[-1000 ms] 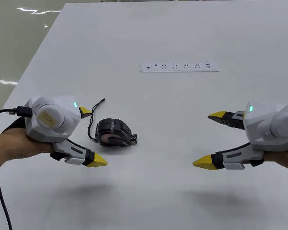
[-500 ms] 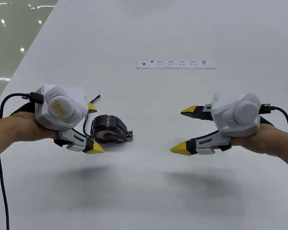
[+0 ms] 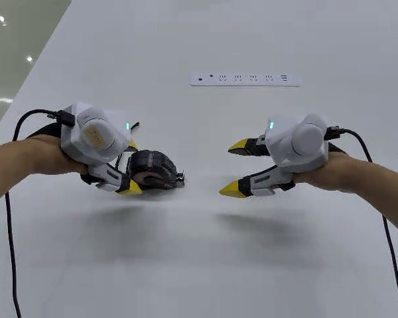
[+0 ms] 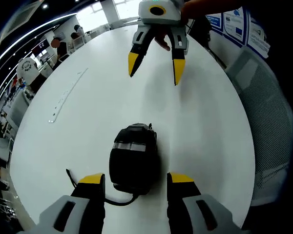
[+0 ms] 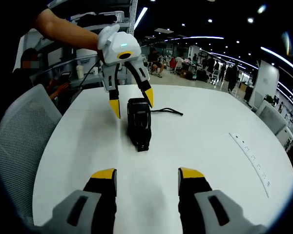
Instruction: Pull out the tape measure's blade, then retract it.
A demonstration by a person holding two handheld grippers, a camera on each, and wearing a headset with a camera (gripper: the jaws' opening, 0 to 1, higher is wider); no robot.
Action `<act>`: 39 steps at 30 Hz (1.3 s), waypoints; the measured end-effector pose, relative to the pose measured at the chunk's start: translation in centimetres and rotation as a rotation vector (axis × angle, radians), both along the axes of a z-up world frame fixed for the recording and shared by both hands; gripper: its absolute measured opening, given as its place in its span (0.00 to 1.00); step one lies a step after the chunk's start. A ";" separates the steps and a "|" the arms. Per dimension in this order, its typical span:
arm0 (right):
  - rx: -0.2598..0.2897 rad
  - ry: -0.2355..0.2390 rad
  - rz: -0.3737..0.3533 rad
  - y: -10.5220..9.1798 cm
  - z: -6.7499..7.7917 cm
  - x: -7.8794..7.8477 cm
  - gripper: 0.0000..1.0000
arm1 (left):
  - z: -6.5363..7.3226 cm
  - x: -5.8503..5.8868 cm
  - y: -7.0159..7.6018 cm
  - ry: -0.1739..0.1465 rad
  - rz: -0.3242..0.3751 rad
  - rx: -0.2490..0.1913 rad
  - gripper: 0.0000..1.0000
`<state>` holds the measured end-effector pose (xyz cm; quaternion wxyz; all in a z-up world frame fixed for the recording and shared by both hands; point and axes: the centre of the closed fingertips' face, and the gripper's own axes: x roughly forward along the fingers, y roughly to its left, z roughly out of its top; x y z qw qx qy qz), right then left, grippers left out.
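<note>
A black tape measure [image 3: 154,172] lies on the white table [image 3: 205,252], its blade tip facing right toward the right gripper. My left gripper [image 3: 131,167] is open, with its yellow-tipped jaws on either side of the tape measure's [image 4: 133,158] rear half; gaps show on both sides. In its own view the left gripper [image 4: 136,178] frames the case. My right gripper [image 3: 233,167] hovers open a short way to the right, apart from the tape measure [image 5: 138,119]. The right gripper [image 5: 147,173] holds nothing. Across the table each view shows the other: right gripper [image 4: 155,68], left gripper [image 5: 132,103].
A white power strip [image 3: 244,79] lies farther back on the table. The tape measure's black wrist cord [image 5: 168,112] trails behind it. Black cables [image 3: 6,218] hang from both grippers. Mesh chairs [image 4: 263,112] stand at the table's near edge.
Both grippers have come inward. The left one slid right until its jaws straddle the tape measure; the right one moved left, closer to it. The tape measure stayed put.
</note>
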<state>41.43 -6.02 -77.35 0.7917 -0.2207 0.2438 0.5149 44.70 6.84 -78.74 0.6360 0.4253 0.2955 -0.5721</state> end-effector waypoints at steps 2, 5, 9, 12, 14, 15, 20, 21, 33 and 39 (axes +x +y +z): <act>-0.013 0.002 0.026 0.5 -0.4 0.1 0.49 | -0.1 -0.1 0.1 0.003 -0.006 0.008 0.46; -0.020 0.006 0.044 1.0 -0.5 0.2 0.47 | -0.3 0.1 0.0 0.002 -0.011 0.010 0.43; -0.028 0.008 0.060 1.7 -1.0 0.7 0.43 | -0.6 0.2 -0.2 0.009 -0.017 0.013 0.42; -0.035 0.008 0.069 2.1 -1.4 1.2 0.38 | -0.9 0.3 -0.4 0.011 -0.026 0.017 0.40; -0.032 0.018 0.073 2.6 -1.7 1.4 0.39 | -1.1 0.4 -0.6 0.009 -0.034 0.020 0.37; -0.032 0.019 0.074 2.7 -1.7 1.5 0.38 | -1.2 0.5 -0.7 0.008 -0.035 0.021 0.36; -0.045 0.030 0.107 3.9 -2.2 1.4 0.34 | -1.5 0.6 -1.0 0.006 -0.046 0.028 0.34; -0.050 0.033 0.114 4.1 -2.4 1.3 0.34 | -1.5 0.5 -1.0 0.011 -0.046 0.025 0.33; -0.049 0.054 0.127 6.1 -3.4 2.0 0.25 | -1.6 0.5 -1.0 0.050 -0.027 0.015 0.32; -0.068 0.069 0.147 7.3 -4.2 1.9 0.20 | -1.6 0.5 -1.0 0.056 -0.023 0.008 0.32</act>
